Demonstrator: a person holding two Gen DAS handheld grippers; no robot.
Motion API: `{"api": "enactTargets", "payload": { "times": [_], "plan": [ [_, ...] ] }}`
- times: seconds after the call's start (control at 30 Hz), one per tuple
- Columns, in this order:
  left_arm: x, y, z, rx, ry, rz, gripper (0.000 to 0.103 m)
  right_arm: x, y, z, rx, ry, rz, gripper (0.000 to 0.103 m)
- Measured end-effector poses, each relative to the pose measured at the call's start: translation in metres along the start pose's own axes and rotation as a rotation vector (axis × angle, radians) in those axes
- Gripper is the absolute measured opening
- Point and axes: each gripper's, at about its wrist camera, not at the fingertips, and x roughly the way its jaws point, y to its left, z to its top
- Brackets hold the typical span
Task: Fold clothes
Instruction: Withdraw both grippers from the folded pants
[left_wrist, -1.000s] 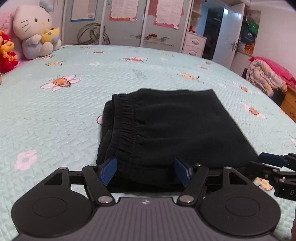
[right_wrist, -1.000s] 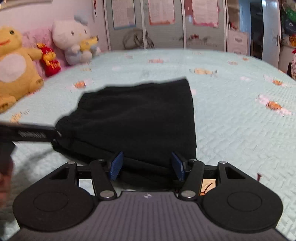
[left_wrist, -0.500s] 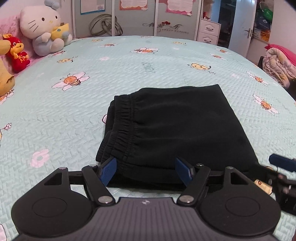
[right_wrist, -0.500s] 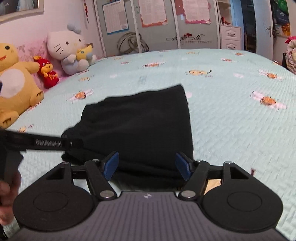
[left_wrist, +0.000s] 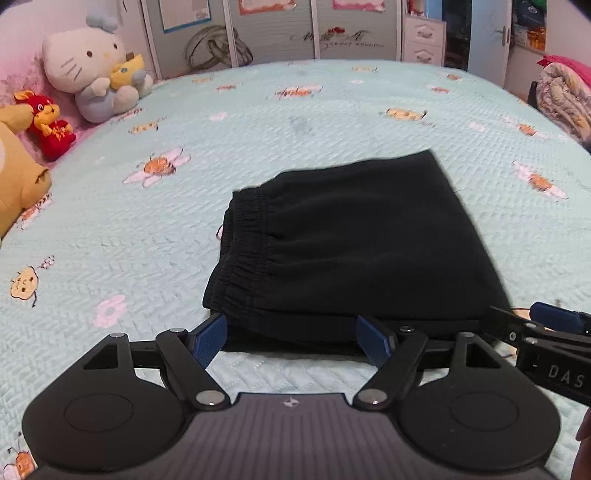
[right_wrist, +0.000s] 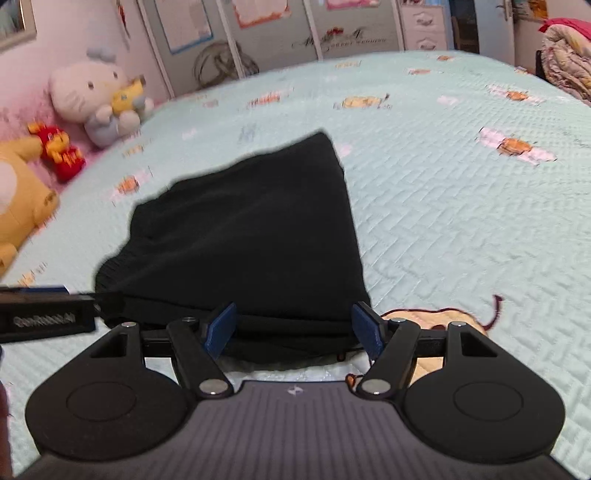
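Note:
Folded black trousers (left_wrist: 354, 240) lie flat on the mint bedspread (left_wrist: 147, 240), with the elastic waistband on the left side. My left gripper (left_wrist: 291, 339) hovers at the near edge of the trousers. Its jaws are opening, and the hem lies between the blue pads (left_wrist: 208, 338) without being pressed. In the right wrist view the same trousers (right_wrist: 251, 229) fill the middle. My right gripper (right_wrist: 293, 328) stands open over their near right corner, and its pads are not pressing on the cloth. Each gripper shows at the edge of the other's view.
Plush toys sit along the far left: a white cat (left_wrist: 92, 77), a small red figure (left_wrist: 48, 122) and a yellow one (left_wrist: 14, 184). A bundle of bedding (left_wrist: 565, 96) lies beyond the bed's right edge. Wardrobe doors (left_wrist: 280, 33) stand behind the bed.
Both grippers have spread their jaws wider and drawn up and back a little from the trousers' near edge. The trousers have stayed where they were.

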Motion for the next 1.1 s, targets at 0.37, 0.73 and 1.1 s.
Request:
{"api": "enactTargets", "payload": {
  "times": [0.37,0.73,1.1],
  "plan": [
    [-0.084,-0.016,0.012,-0.003,-0.129,-0.003,0.086,-0.075,-0.001,0.011,0.022,-0.12,0.033,0.07],
    [-0.157,-0.022,0.021,-0.025,-0.253,0.028,0.088,-0.141,0.014,0.022,0.004,-0.248,0.094,0.07],
    [-0.184,-0.017,0.014,-0.034,-0.304,0.03,0.09,-0.178,0.024,0.024,-0.021,-0.298,0.115,0.071]
  ]
}}
